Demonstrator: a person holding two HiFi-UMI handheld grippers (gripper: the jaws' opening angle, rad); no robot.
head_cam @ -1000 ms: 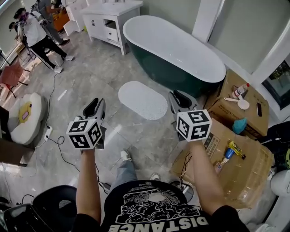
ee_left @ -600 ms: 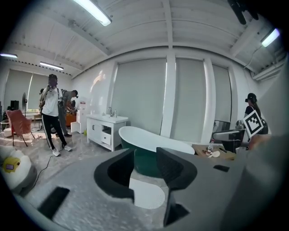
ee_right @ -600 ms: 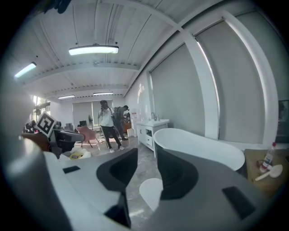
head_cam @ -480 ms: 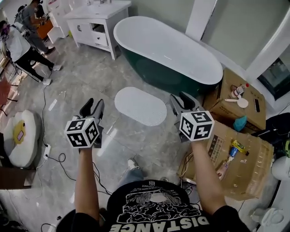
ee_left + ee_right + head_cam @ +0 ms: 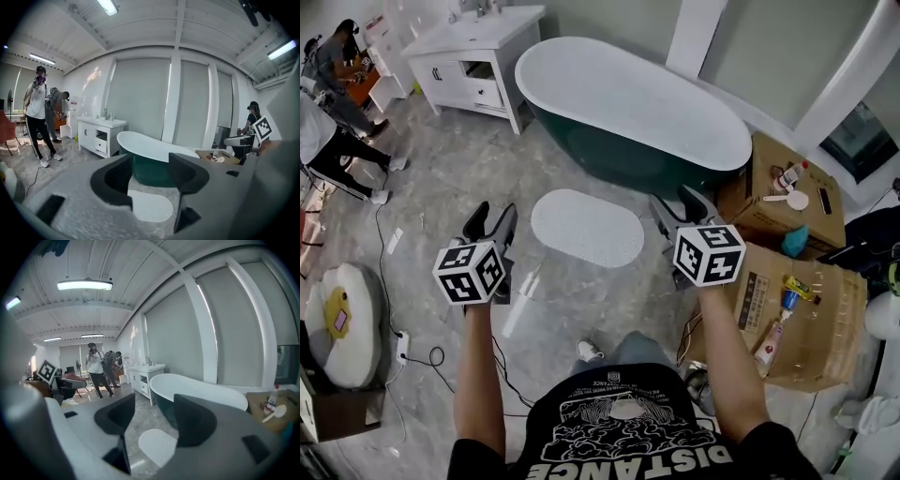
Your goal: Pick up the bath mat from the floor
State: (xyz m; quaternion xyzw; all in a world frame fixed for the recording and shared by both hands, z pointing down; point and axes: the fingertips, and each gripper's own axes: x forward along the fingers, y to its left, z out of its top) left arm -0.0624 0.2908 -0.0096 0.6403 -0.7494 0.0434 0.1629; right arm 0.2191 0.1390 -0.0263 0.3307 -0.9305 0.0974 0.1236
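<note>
A white oval bath mat (image 5: 587, 227) lies flat on the grey marble floor in front of the bathtub. It also shows low between the jaws in the left gripper view (image 5: 151, 206) and the right gripper view (image 5: 158, 446). My left gripper (image 5: 488, 224) is held in the air to the mat's left, and its jaws are opening with nothing between them. My right gripper (image 5: 683, 203) hangs to the mat's right, its jaws also opening and empty. Both are well above the floor, apart from the mat.
A dark green bathtub with a white rim (image 5: 628, 103) stands behind the mat. A white vanity (image 5: 469, 52) is at the back left. Cardboard boxes (image 5: 792, 300) with bottles sit at the right. Cables (image 5: 412, 347) run across the floor at left; people stand at far left (image 5: 333, 141).
Both grippers' jaws have spread wider. The view has shifted forward, so the mat and tub sit a little closer and more to the left; the people at the left have moved.
</note>
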